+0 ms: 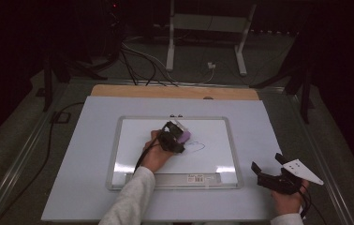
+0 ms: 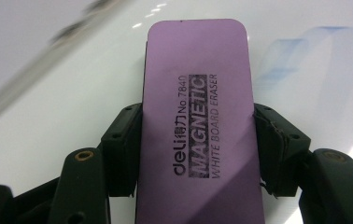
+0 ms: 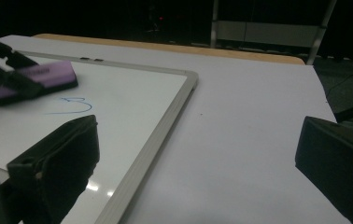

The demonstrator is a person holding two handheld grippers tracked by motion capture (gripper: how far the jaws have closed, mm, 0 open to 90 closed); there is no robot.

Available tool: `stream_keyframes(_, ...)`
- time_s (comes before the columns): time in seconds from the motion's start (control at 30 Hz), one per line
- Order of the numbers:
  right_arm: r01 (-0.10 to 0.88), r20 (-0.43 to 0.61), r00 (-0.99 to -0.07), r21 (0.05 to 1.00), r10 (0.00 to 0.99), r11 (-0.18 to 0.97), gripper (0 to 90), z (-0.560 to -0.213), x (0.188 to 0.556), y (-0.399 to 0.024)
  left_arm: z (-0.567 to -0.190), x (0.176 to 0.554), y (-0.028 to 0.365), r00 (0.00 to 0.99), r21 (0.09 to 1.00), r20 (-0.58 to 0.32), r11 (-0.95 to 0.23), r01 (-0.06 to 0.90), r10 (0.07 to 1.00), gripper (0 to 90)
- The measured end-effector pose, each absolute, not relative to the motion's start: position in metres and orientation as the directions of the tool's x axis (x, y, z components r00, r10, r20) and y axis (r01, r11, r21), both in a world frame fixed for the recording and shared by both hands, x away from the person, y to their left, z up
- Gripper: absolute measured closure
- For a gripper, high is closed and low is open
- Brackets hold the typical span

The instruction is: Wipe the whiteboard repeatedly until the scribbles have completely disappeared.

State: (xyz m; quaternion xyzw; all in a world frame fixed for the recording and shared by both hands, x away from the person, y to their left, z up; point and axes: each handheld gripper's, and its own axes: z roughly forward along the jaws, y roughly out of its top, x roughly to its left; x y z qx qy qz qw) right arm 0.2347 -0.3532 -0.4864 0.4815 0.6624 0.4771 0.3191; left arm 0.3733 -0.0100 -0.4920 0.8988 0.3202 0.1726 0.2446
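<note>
Whiteboard [image 1: 133, 140] surface is mostly bare; only blockers on it are the left gripper [image 1: 174, 136] clamped on the purple eraser [image 2: 198, 116], near centre, blue scribble [image 1: 196, 146] just at its 4 o'clock. White tabletop [image 1: 254, 122] around the frame is free from 9 through 12 to 3 o'clock. Right gripper [image 1: 271, 174], jaws spread wide, occupies the 4 o'clock corner off the board. Frame edge [image 3: 165, 121] is a low lip to cross.

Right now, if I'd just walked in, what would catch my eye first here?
Probably the purple eraser, clamped between the left gripper's black jaws over the middle of the whiteboard, beside a blue scribble. Next, the right gripper, open and holding nothing, off the board's right edge above the pale table.
</note>
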Motion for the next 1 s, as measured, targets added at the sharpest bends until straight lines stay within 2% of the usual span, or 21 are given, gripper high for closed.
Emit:
stream_keyframes(0.13,0.333,0.038,-0.333,0.939,0.942,0.08,0.1,-0.486,0.234,-0.353,-0.491,0.356,-0.028,0.838,0.553,0.099,-0.73,0.402,0.537,41.5)
stream_keyframes(0.2,0.332,0.037,-0.334,0.94,0.942,0.081,0.1,-0.486,0.234,-0.353,-0.491,0.353,-0.033,0.854,0.549,0.112,-0.748,0.373,0.508,41.5)
stream_keyframes(0.5,0.332,0.042,-0.328,0.94,0.944,0.073,0.1,-0.486,0.234,-0.355,-0.491,0.386,-0.02,0.669,0.526,0.229,-0.668,0.526,0.707,41.6)
stream_keyframes(0.6,0.332,0.043,-0.327,0.94,0.944,0.072,0.1,-0.486,0.234,-0.356,-0.491,0.394,-0.015,0.637,0.521,0.211,-0.637,0.568,0.741,41.5)
stream_keyframes(0.67,0.332,0.04,-0.329,0.94,0.943,0.076,0.1,-0.486,0.234,-0.355,-0.49,0.393,-0.018,0.648,0.518,0.229,-0.655,0.551,0.726,41.5)
stream_keyframes(0.83,0.335,0.036,-0.336,0.938,0.941,0.084,0.1,-0.487,0.235,-0.353,-0.491,0.384,-0.031,0.718,0.531,0.182,-0.681,0.504,0.672,41.6)
stream_keyframes(1.0,0.334,0.035,-0.337,0.939,0.941,0.085,0.1,-0.487,0.235,-0.352,-0.49,0.365,-0.051,0.846,0.537,0.119,-0.751,0.385,0.519,41.5)
